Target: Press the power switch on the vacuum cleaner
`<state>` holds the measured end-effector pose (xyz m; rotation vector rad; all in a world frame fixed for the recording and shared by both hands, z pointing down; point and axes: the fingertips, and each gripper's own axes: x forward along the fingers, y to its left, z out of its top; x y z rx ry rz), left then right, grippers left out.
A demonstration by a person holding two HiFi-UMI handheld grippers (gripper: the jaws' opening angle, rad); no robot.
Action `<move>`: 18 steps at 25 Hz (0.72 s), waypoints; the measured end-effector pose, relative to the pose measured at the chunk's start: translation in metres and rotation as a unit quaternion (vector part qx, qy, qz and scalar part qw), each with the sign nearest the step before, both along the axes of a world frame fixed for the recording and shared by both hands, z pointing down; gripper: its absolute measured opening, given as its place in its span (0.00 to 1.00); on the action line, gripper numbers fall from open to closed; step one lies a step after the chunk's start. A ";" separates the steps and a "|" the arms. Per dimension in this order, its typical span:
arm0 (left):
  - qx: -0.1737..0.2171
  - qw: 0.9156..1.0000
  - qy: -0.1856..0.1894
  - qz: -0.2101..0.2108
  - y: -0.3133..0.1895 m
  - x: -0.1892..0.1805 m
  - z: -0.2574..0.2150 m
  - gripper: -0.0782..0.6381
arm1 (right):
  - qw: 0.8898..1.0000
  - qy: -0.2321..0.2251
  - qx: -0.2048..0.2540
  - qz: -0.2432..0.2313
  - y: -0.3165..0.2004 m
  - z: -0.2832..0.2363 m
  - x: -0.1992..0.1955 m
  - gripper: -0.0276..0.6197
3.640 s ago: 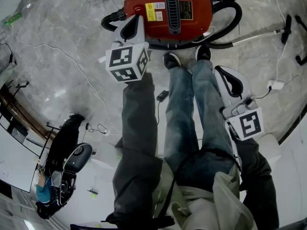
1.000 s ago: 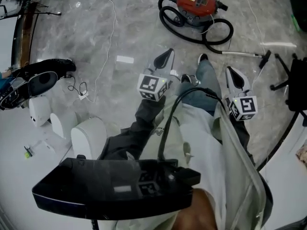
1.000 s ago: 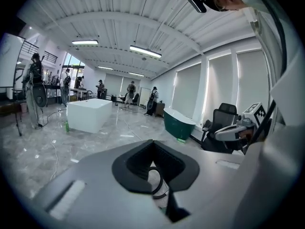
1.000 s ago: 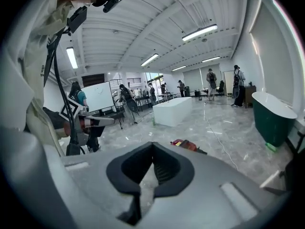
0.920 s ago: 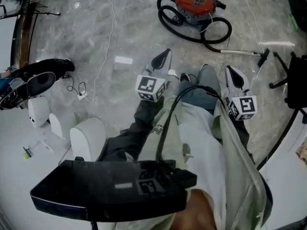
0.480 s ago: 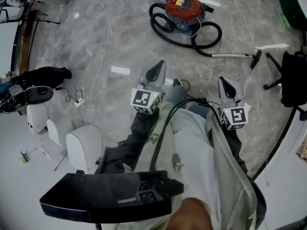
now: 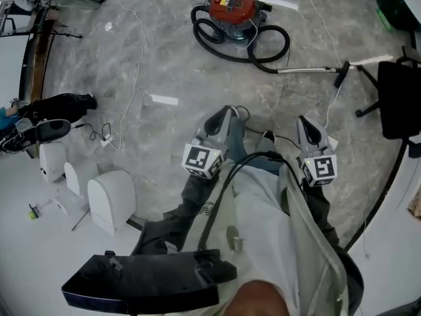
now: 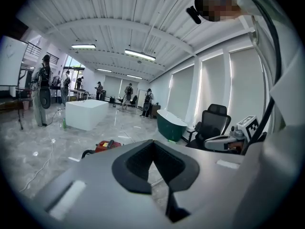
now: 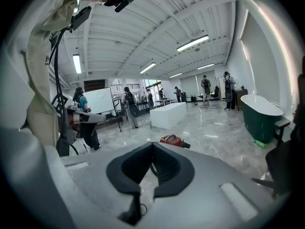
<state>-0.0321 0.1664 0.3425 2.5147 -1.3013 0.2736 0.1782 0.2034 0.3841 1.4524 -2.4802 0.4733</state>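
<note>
vacuum cleaner [image 7: 231,8] on floor [image 7: 177,64] far ahead, office chair [image 7: 398,97] to its right

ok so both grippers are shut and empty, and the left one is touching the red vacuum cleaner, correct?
Not quite. The left gripper is not touching the red vacuum cleaner. The head view shows it held close to the person's body, with a stretch of floor between it and the vacuum. The rest holds: it and the right gripper are both shut and empty.
</note>
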 end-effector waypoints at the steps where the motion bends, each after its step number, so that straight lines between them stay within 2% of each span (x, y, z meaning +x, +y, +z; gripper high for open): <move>1: -0.003 1.000 0.000 -0.005 0.012 0.001 0.001 0.11 | 1.000 -0.001 -0.003 -0.001 0.006 0.003 0.004 0.05; 5: -0.007 1.000 -0.007 -0.022 0.043 -0.012 0.004 0.11 | 1.000 -0.009 -0.001 0.001 0.021 0.006 0.007 0.05; 9: 0.005 0.999 -0.004 -0.037 0.038 -0.023 -0.005 0.11 | 1.000 -0.016 0.019 0.004 0.025 -0.006 0.000 0.05; 12: 0.025 0.999 0.009 -0.030 0.041 -0.026 -0.013 0.11 | 1.000 -0.016 0.025 0.008 0.037 -0.010 -0.012 0.05; 15: 0.047 0.998 0.022 -0.024 0.063 -0.047 -0.030 0.11 | 1.000 -0.010 0.026 0.008 0.058 -0.017 -0.037 0.05; 18: 0.064 0.996 0.030 -0.046 0.086 -0.094 -0.043 0.11 | 0.999 -0.004 0.030 -0.011 0.074 -0.028 -0.084 0.05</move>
